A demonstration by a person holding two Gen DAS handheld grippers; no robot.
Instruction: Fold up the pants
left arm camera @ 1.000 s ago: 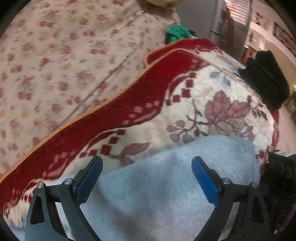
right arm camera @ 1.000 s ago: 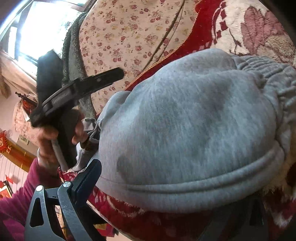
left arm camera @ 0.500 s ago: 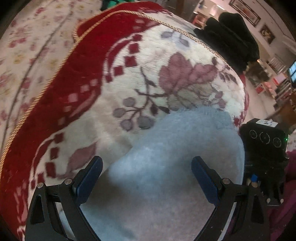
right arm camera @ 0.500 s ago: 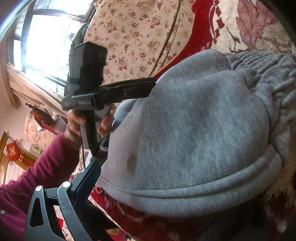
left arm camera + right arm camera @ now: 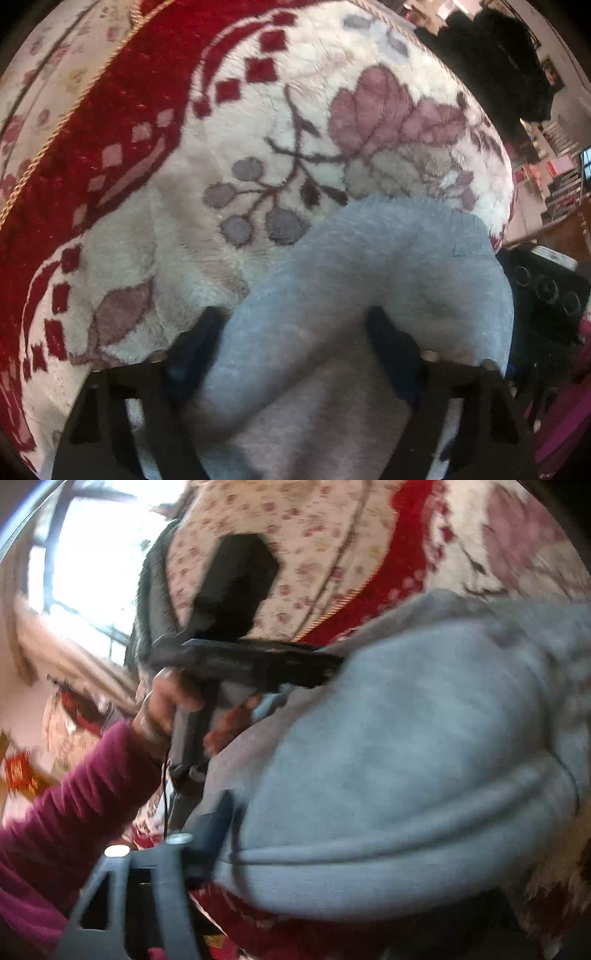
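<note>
The grey sweatpants (image 5: 369,280) lie bunched on a red and cream floral blanket (image 5: 184,184). In the left wrist view my left gripper (image 5: 295,332) has its blue fingers spread, with a fold of the pants between and partly over them. In the right wrist view the pants (image 5: 406,757) fill the frame, their hem at the bottom. My right gripper (image 5: 369,867) has one finger (image 5: 214,827) visible at the cloth's edge; the other is hidden under the fabric. The left gripper (image 5: 258,664) shows there, held by a hand, its fingers reaching into the pants.
A floral cushion (image 5: 295,554) stands behind the blanket. A black garment (image 5: 498,66) lies at the blanket's far end. A bright window (image 5: 81,554) is at the left. The right gripper's body (image 5: 546,295) sits close beside the pants.
My left gripper has pushed forward into the pants, so the cloth now lies between and over its fingers. The right gripper has shifted closer along the hem. Both views are blurred by motion.
</note>
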